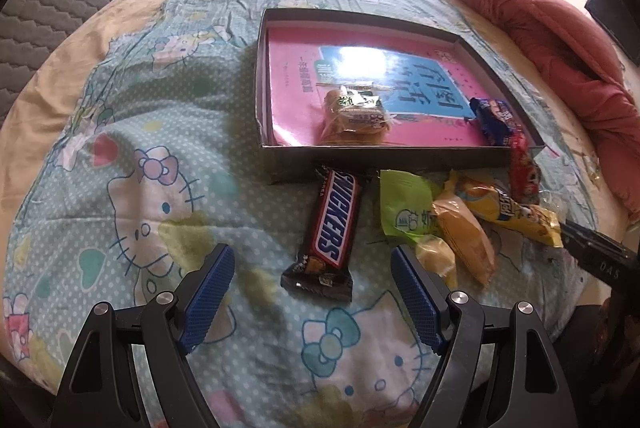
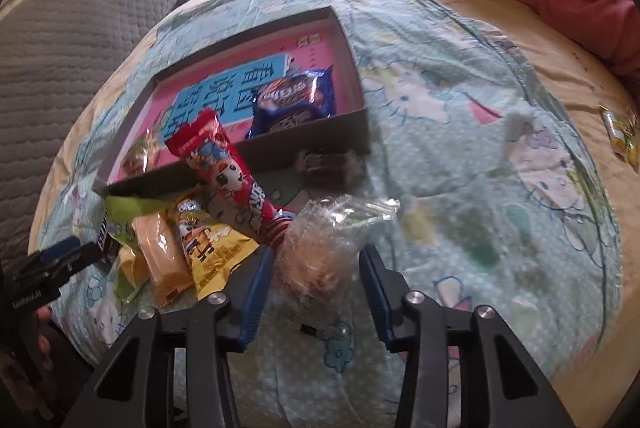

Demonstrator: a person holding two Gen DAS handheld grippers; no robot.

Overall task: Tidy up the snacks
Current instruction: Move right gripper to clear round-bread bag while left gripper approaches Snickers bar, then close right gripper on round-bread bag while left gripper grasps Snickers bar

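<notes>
Left wrist view: wide-open left gripper (image 1: 312,286) straddles Snickers bar (image 1: 334,226), long axis toward box (image 1: 280,161).

Snickers bar (image 1: 333,224) and loose packets (image 1: 464,224) before the shallow box (image 1: 296,161) (two snacks inside)

Box (image 1: 292,163) on bedspread (image 1: 132,147); book (image 1: 296,75) inside, pastry pack (image 1: 354,115) on it. Snickers bar (image 1: 332,224) in front of box, touching near wall. Snack pile (image 1: 472,216) right of bar.

Black hand-held gripper (image 1: 312,268); blue textured pads (image 1: 210,292); silver screws.
</notes>
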